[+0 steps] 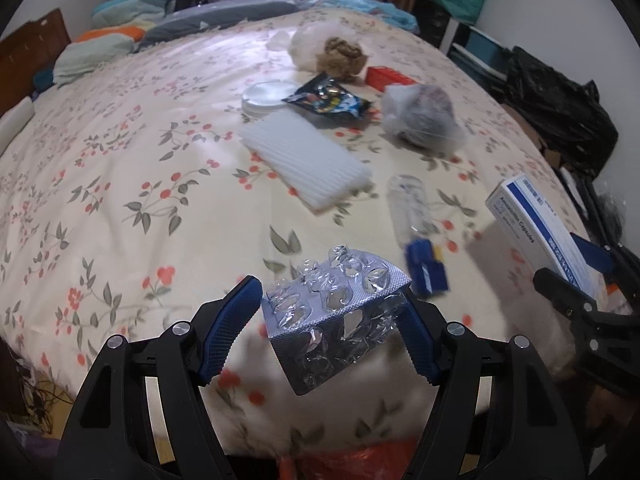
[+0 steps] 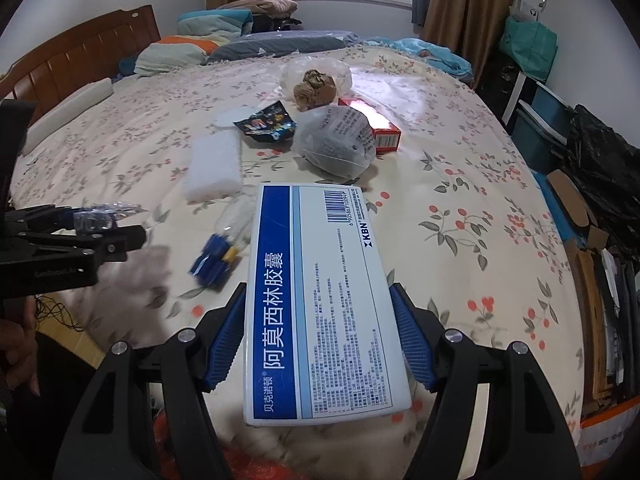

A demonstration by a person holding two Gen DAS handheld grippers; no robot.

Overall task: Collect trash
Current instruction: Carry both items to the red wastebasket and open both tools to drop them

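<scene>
My left gripper [image 1: 332, 312] is shut on a bent, empty silver blister pack [image 1: 336, 312], held above the near edge of the bed. My right gripper [image 2: 318, 336] is shut on a white and blue medicine box [image 2: 320, 300], also above the near edge; the box shows in the left wrist view [image 1: 540, 228] at the right. On the floral bedspread [image 1: 120, 168] lie a clear plastic bottle with a blue label [image 1: 416, 220], a white foam sheet [image 1: 308, 156], a dark snack wrapper [image 1: 328, 98], a knotted clear bag [image 1: 420, 114], a red box [image 1: 388, 76] and crumpled brown paper [image 1: 344, 56].
A round clear lid [image 1: 266, 94] lies by the wrapper. Pillows and folded bedding [image 1: 120, 36] are at the far end by the wooden headboard [image 2: 80, 64]. A black bag [image 1: 560, 108] and shelves stand to the right. Something red-orange [image 1: 360, 460] sits below the bed's near edge.
</scene>
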